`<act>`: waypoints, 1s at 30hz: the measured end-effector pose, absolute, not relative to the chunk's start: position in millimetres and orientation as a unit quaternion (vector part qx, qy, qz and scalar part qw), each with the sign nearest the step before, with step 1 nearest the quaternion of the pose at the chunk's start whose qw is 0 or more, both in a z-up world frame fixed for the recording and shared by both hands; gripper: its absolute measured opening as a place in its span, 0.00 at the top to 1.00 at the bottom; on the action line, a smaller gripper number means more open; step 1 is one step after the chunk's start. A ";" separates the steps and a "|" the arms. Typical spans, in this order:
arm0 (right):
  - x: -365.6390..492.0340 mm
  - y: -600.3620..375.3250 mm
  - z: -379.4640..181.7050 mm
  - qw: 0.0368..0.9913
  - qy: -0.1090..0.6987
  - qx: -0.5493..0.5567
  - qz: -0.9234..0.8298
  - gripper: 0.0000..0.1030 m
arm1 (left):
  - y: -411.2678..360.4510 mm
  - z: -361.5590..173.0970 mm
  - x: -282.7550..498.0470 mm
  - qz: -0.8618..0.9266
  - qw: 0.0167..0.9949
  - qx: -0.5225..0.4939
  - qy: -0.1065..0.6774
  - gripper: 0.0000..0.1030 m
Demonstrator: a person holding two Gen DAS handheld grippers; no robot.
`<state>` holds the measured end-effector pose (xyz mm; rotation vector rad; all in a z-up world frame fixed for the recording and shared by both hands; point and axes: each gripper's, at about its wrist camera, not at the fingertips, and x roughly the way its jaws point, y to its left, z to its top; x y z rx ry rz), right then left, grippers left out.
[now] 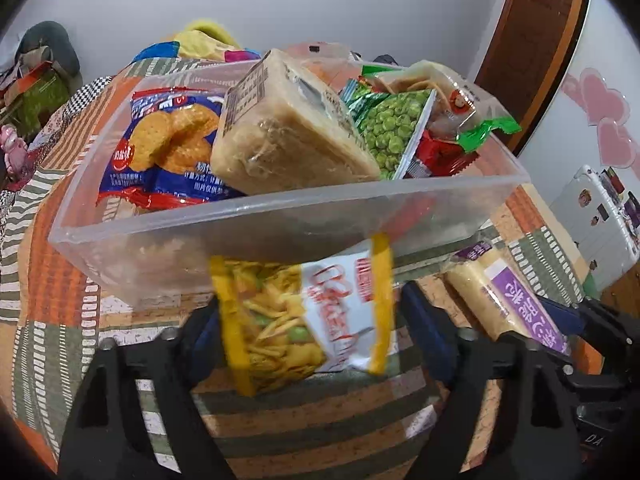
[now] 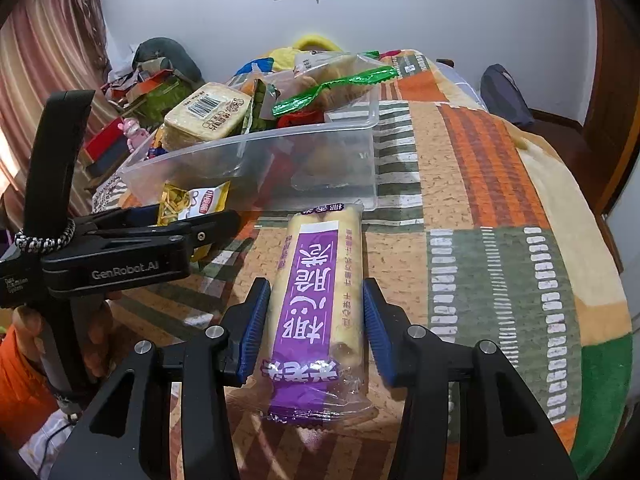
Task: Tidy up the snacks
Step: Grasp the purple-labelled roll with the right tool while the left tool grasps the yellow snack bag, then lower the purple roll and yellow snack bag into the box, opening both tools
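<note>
Snacks fill the clear bin (image 1: 100, 184) on the patchwork cloth (image 2: 480, 208). My left gripper (image 1: 308, 320) pinches a yellow-edged snack bag (image 1: 304, 320) just before it; its body reads "GenRobot.AI". My right gripper (image 2: 316, 320) is spread around a purple-labelled wafer pack (image 2: 316, 300) lying flat.

The yellow snack bag (image 1: 304, 320) is looking blurry, and it is hiding the blue pads of the left gripper (image 1: 308, 332). The cloudy near wall of the plastic box (image 1: 160, 248) is hiding the snacks lying low inside. The purple packet (image 1: 516, 304) is partly hiding behind the right gripper (image 1: 576, 320) at the right.
</note>
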<state>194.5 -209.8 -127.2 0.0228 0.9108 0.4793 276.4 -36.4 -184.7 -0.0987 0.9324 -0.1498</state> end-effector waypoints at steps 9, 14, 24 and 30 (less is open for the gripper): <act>187.7 -209.5 -109.0 0.878 0.417 0.015 0.235 0.58 | -29.8 -172.7 253.5 -0.104 0.890 -0.028 0.443 0.49; 182.7 -210.8 -92.3 0.885 0.400 0.018 0.238 0.58 | -27.6 -157.5 230.9 -0.104 0.899 -0.014 0.426 0.49; 195.3 -195.3 -52.7 0.903 0.349 0.020 0.249 0.58 | 7.0 -93.4 220.6 -0.096 0.925 -0.056 0.363 0.49; 218.2 -179.1 -37.6 0.911 0.321 0.018 0.257 0.58 | 23.2 -72.0 238.2 -0.071 0.935 -0.074 0.340 0.49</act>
